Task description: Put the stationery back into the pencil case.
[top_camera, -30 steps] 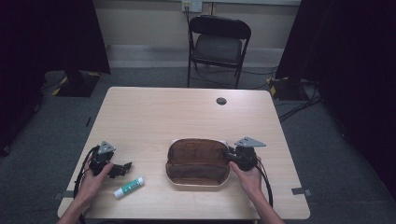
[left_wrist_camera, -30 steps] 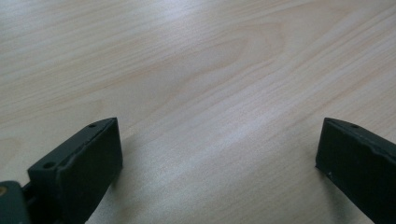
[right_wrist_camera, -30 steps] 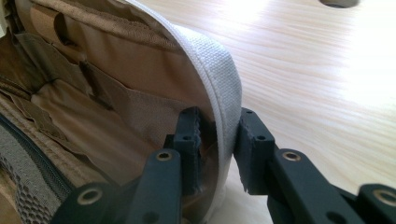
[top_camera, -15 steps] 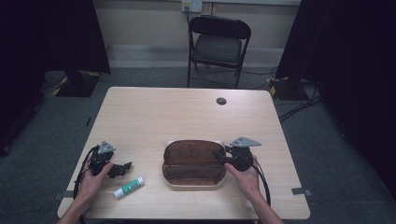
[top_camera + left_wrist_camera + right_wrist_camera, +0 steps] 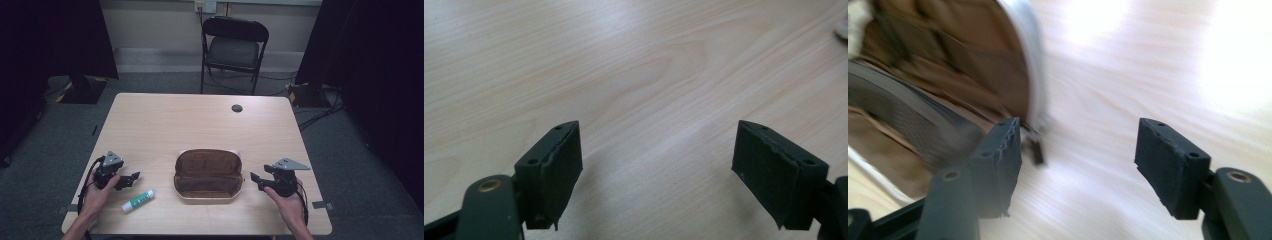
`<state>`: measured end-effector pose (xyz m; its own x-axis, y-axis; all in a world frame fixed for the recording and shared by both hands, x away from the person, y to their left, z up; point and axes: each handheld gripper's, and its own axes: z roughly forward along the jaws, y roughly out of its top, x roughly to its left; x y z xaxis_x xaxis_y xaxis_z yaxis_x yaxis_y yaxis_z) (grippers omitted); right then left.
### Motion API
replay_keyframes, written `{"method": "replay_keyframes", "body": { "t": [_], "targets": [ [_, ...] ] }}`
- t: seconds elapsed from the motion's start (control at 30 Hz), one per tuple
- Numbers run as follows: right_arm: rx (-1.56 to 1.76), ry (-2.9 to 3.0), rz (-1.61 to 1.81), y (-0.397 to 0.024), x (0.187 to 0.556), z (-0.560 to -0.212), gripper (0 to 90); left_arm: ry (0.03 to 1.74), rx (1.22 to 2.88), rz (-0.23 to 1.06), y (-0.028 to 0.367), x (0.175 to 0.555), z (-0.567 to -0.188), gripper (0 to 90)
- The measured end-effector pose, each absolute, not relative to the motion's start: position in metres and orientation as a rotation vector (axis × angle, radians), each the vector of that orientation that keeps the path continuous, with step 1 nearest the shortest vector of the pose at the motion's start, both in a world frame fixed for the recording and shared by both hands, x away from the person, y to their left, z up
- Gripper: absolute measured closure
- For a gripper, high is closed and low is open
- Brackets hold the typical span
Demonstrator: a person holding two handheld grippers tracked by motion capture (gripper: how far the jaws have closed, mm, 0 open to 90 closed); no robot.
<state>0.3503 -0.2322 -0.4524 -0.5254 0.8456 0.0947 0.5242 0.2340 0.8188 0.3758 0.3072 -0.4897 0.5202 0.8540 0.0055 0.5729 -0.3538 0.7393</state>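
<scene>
Light wood table, bare grain across most of its top. Small dark round disc near the far edge, right of centre. Black folding chair beyond the far edge, facing the table, empty seat. Grey carpet floor all round. Cables on the floor at far right. Pale wall with a socket plate behind the chair. Dark curtains at both sides.

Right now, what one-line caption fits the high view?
Open brown pouch lies between two open grippers, left gripper and right gripper, glue stick beside the left.
</scene>
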Motion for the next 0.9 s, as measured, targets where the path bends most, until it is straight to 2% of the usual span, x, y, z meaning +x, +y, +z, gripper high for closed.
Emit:
{"method": "replay_keyframes", "body": {
  "t": [0.3, 0.5, 0.67, 0.9],
  "targets": [
    [1.333, 2.189, 1.058, -0.257, 0.353, -0.477, 26.5, 1.074, 2.034, 0.430, 0.309, 0.365, -0.478, 19.9],
    [1.354, 2.200, 0.978, -0.262, 0.357, -0.487, 21.5, 1.000, 2.052, 0.397, 0.306, 0.353, -0.467, 20.9],
    [1.359, 2.206, 0.945, -0.263, 0.361, -0.493, 21.2, 0.974, 2.050, 0.367, 0.304, 0.347, -0.460, 22.2],
    [1.319, 2.181, 0.946, -0.261, 0.360, -0.499, 16.4, 0.874, 2.110, 0.319, 0.287, 0.325, -0.454, 25.1]
  ]
}}
